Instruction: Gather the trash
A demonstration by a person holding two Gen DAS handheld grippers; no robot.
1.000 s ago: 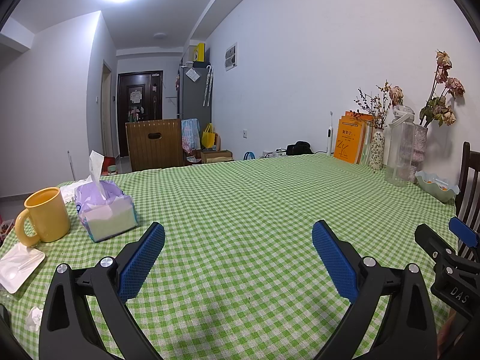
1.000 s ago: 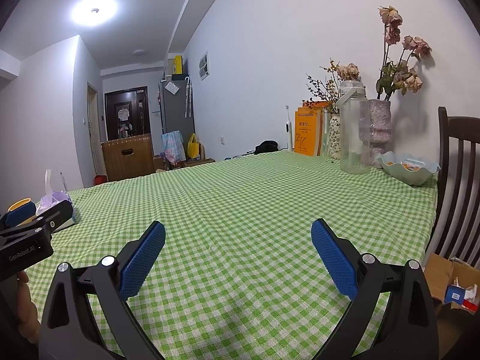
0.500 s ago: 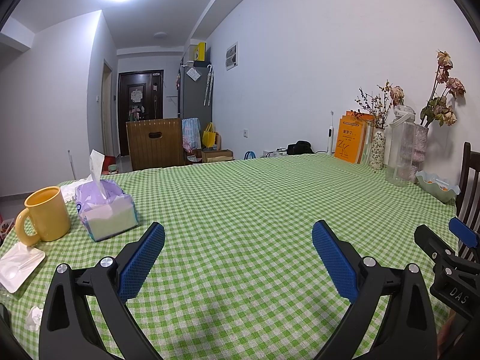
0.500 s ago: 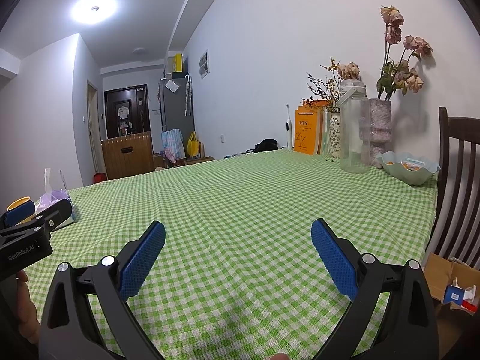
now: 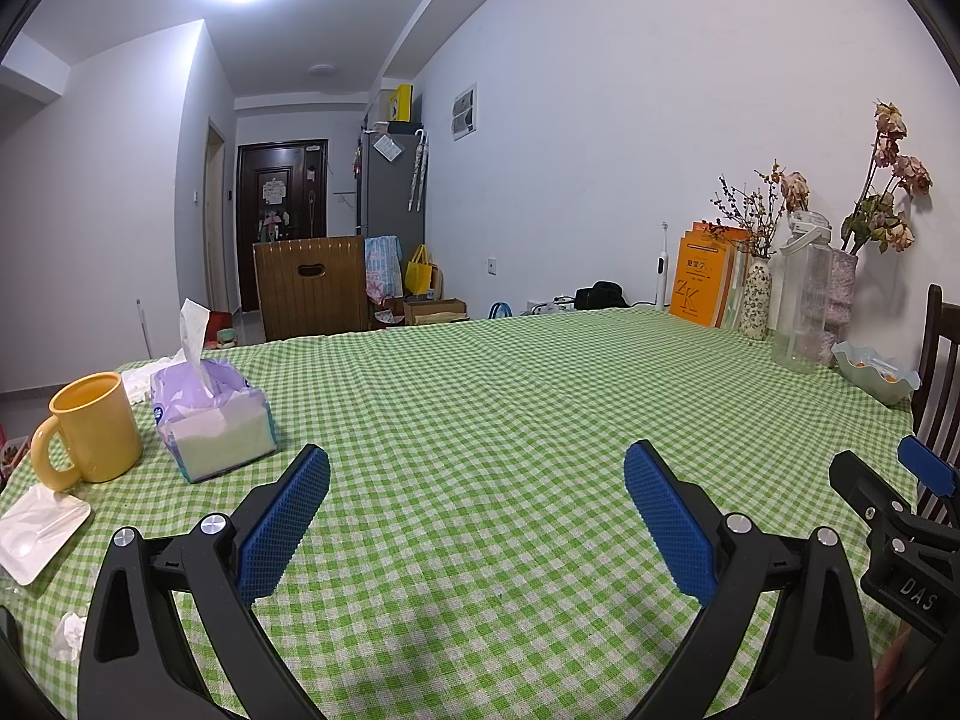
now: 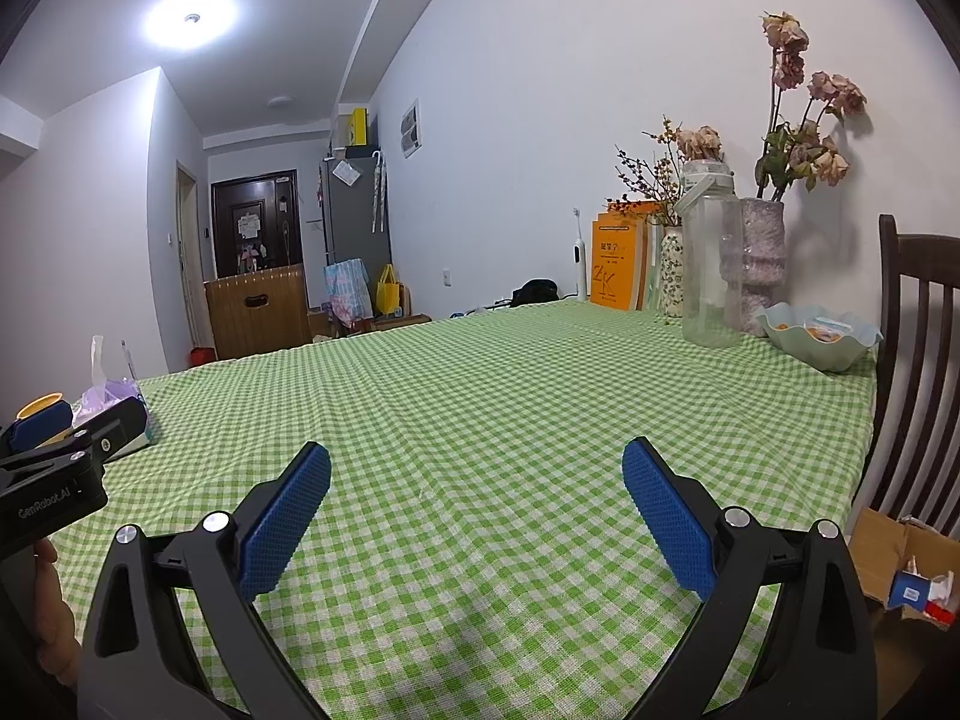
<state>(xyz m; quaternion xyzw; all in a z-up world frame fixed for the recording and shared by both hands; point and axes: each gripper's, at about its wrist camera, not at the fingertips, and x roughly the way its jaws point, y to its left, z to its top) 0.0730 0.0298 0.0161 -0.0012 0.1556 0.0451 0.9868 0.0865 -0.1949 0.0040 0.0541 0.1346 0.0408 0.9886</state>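
A crumpled white tissue (image 5: pixel 67 635) lies on the green checked tablecloth (image 5: pixel 480 420) at the near left edge, left of my left gripper (image 5: pixel 477 480). That gripper is open, with nothing between its blue pads. A second crumpled tissue (image 5: pixel 139 383) lies behind the yellow mug (image 5: pixel 93 435). My right gripper (image 6: pixel 477 480) is open too and holds nothing, over the bare cloth near the table's right side. Beside the table on the floor stands a cardboard box (image 6: pixel 900 570) with wrappers in it.
A purple tissue pack (image 5: pixel 210 414) and a white dish with a spoon (image 5: pixel 39 534) sit at the left. Orange books (image 5: pixel 705 282), vases with dried flowers (image 5: pixel 756 300), a clear bottle (image 5: pixel 801 300) and a pale green bowl (image 5: pixel 876 375) line the right wall. A dark chair (image 6: pixel 918 372) stands at the right.
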